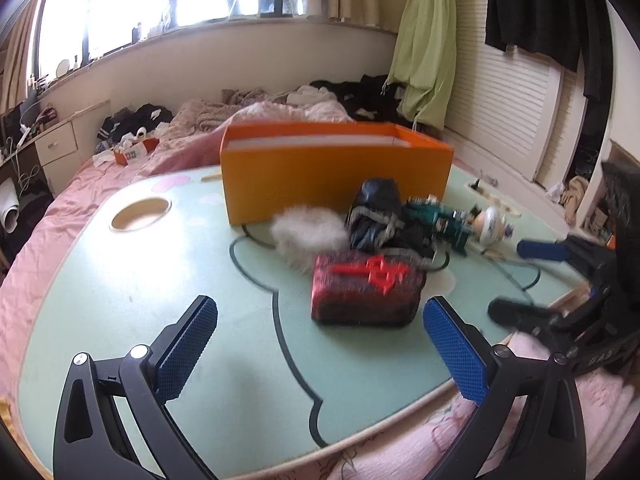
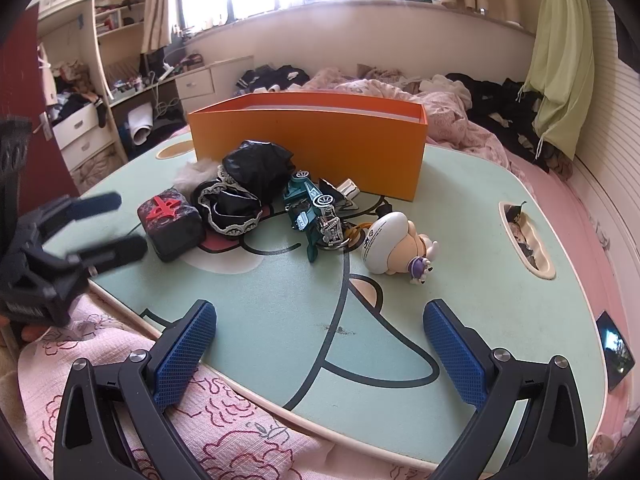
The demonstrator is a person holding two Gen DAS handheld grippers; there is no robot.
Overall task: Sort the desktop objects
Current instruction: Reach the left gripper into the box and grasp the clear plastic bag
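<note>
Two hand-held grippers hover over a mint-green lap table (image 2: 460, 208) set on a pink bed, both with their blue-padded jaws spread wide and nothing between them. The left gripper (image 1: 320, 344) points at a dark block with a raised red character (image 1: 366, 288), which lies just ahead of its open jaws without touching either pad. The right gripper (image 2: 320, 344) hangs over the near edge of the table, above bare green surface; in the left wrist view it (image 1: 532, 280) appears at the table's right edge, also open.

The objects to be sorted sit bunched near the middle of the table, in front of an open orange box (image 2: 308, 136): the red-marked block (image 2: 170, 222), a crumpled black piece with white lace trim (image 2: 240, 192), a white fluffy tuft (image 1: 308, 232), a teal toy car (image 2: 312, 208) with round wheel emblems, and a white-and-cream figurine (image 2: 394, 244) lying on its side at the right of the pile. The box stands at the far side of the table, just behind the heap.

Open green surface lies to the left of the block and across the whole near half of the table. A round cup hole (image 1: 140, 209) marks the far left corner, and a long slot (image 2: 526, 236) runs by the right edge. Print on the figurine's base is too small to read, and the left wrist view is blurred.
</note>
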